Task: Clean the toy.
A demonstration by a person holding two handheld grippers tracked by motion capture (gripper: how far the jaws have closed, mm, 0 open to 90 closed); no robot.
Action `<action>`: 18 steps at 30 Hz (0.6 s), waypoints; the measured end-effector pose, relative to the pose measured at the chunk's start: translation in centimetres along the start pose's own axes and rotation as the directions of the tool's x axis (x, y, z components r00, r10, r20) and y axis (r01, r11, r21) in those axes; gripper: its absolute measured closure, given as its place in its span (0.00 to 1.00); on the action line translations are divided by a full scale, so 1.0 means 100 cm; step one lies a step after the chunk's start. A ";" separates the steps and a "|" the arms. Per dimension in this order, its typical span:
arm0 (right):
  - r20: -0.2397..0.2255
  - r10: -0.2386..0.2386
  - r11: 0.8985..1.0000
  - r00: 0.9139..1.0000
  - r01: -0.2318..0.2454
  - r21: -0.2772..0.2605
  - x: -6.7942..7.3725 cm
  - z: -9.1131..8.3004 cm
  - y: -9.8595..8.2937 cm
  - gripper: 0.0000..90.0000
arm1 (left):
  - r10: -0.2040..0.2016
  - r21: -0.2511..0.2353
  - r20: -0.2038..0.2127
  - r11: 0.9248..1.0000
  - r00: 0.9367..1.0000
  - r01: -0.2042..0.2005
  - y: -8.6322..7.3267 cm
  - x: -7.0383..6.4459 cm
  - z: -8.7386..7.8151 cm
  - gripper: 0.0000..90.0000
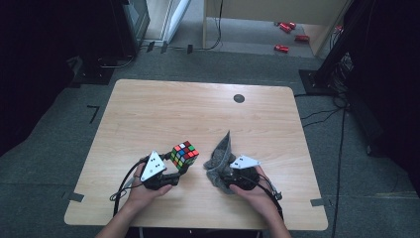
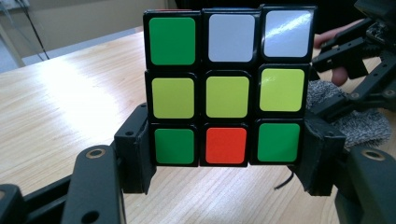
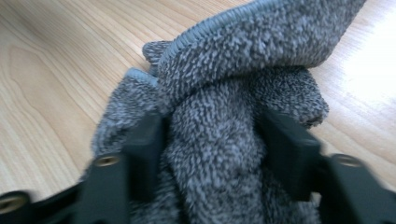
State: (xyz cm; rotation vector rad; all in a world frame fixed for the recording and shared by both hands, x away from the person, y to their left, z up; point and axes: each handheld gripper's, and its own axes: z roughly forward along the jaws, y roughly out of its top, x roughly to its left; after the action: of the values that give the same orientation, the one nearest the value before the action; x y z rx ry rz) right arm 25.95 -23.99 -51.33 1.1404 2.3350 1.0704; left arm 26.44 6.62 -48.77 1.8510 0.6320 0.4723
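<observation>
With the left gripper jaws clamped on the bottom row of the multicoloured plastic puzzle cube, bring the fluffy grey cloth, bunched between the right gripper jaws, squarely against one face and wipe gently.

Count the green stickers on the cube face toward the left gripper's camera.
3 on the cube: one in the top-left corner, one bottom-left, one bottom-right. Other faces are turned away from this view.
</observation>
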 end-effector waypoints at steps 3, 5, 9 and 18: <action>0.034 0.050 0.999 0.998 -0.050 0.004 0.001 -0.002 0.002 0.73 | -0.005 -0.002 -0.004 1.000 1.000 0.005 -0.001 -0.001 0.000 0.38; 0.070 0.079 0.997 0.994 -0.079 -0.011 0.003 -0.003 0.005 0.79 | -0.009 0.005 -0.003 1.000 1.000 0.009 -0.001 -0.001 0.002 0.38; 0.076 0.107 0.989 0.991 -0.098 -0.112 0.008 -0.017 0.014 0.81 | -0.006 0.025 0.002 1.000 1.000 0.006 -0.002 -0.002 0.004 0.38; -0.079 0.107 0.914 0.991 -0.129 -0.384 0.034 -0.066 0.045 0.80 | 0.044 0.063 0.052 0.997 0.998 -0.047 0.000 -0.018 0.012 0.38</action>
State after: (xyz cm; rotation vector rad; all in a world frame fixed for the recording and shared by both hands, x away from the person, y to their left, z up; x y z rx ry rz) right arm 22.43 -22.70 -43.53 1.1150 1.9825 1.5442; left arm 25.74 4.69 -49.25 1.9353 0.5777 0.4385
